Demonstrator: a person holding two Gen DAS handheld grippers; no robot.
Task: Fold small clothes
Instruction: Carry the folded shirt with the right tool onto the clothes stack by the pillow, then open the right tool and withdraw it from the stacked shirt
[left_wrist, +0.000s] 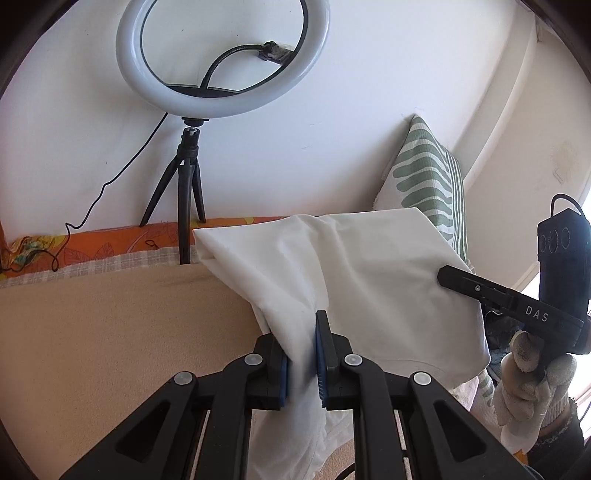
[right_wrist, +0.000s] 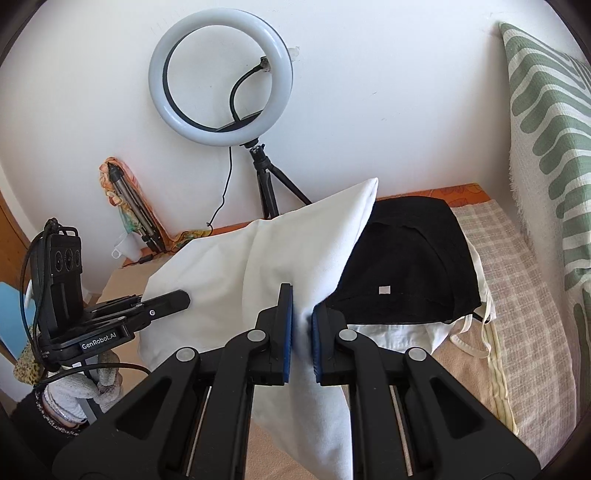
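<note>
At the bottom centre of the left wrist view my left gripper (left_wrist: 302, 363) is clamped on a gathered fold of the white garment (left_wrist: 369, 280), the blue pads pinching cloth between them. At the bottom centre of the right wrist view my right gripper (right_wrist: 302, 341) is likewise closed on the same white garment (right_wrist: 229, 266). With both pinches I hold the cloth up off the tan bed cover (left_wrist: 110, 332), spread between the two tongs so that it hangs free; I judge this is the carry before I lay it flat for the first fold.

The garment fills the middle of both frames, draped and creased, its lower edge hanging below my fingers. Which edge I hold, hem or shoulder, I cannot tell from these folds.

Just beyond it, right of centre in the right wrist view, a black garment (right_wrist: 406, 258) lies on top of another white piece (right_wrist: 406, 334) with loose straps, probably a pile set aside to keep the working space free. A checked blanket (right_wrist: 509, 266) lies at the right of that frame.

Farther back, a green-and-white striped cushion (left_wrist: 428, 181) leans against the wall, and a ring light (left_wrist: 221, 55) on a small tripod (left_wrist: 184, 199) stands at the upper left of the left wrist view.
</note>
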